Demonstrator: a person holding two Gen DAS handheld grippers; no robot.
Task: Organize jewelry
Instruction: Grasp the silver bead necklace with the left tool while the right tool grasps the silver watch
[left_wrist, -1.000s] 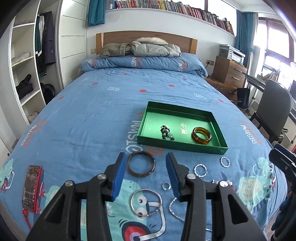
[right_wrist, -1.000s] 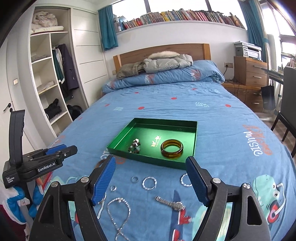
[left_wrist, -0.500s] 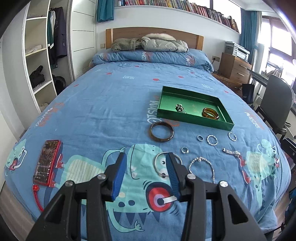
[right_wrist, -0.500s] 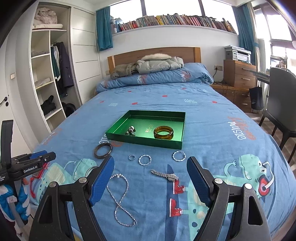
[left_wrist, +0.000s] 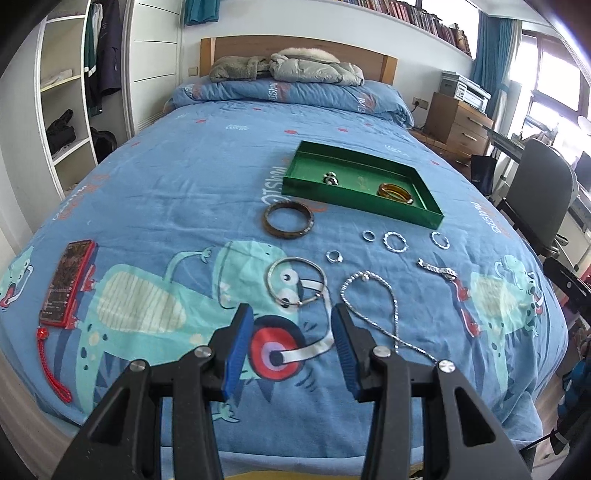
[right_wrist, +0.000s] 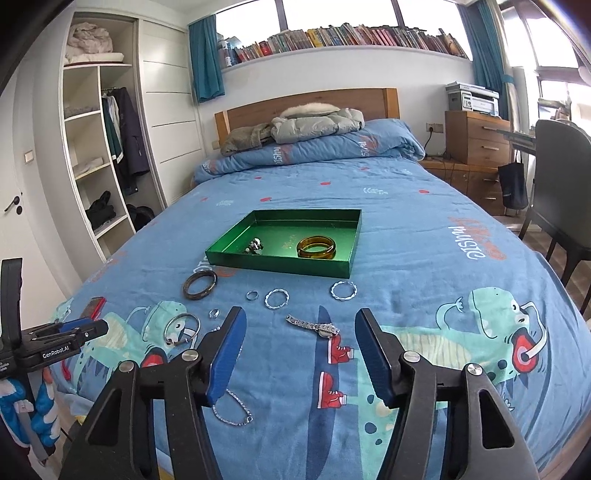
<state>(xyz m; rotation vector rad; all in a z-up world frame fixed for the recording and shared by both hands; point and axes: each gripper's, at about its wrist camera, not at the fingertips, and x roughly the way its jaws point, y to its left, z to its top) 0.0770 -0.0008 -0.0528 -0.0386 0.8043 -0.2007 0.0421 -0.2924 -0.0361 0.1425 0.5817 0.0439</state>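
A green tray (left_wrist: 406, 218) (right_wrist: 280, 265) lies mid-bed holding an amber bangle (left_wrist: 394, 192) (right_wrist: 317, 247) and a small beaded piece (left_wrist: 330, 178) (right_wrist: 255, 246). On the blue quilt in front lie a dark bangle (left_wrist: 289, 220) (right_wrist: 200, 283), a silver hoop bangle (left_wrist: 297, 281) (right_wrist: 182, 328), several silver rings (left_wrist: 395, 242) (right_wrist: 276, 297), a chain necklace (left_wrist: 373, 302) (right_wrist: 232, 406) and a watch (left_wrist: 437, 268) (right_wrist: 314, 326). My left gripper (left_wrist: 291, 325) is open and empty, above the quilt near the hoop. My right gripper (right_wrist: 298, 328) is closing with nothing between its jaws.
A red phone (left_wrist: 66, 282) with a red strap lies at the quilt's left. Jackets (right_wrist: 295, 125) are piled at the headboard. A wardrobe (right_wrist: 99, 155) stands left; a dresser (right_wrist: 476, 136) and chair (right_wrist: 561, 192) stand right. The bed's front edge is close below both grippers.
Both grippers have pulled back from the tray toward the foot of the bed, so more jewelry shows in front. The right jaws have narrowed; the left jaws kept their gap.
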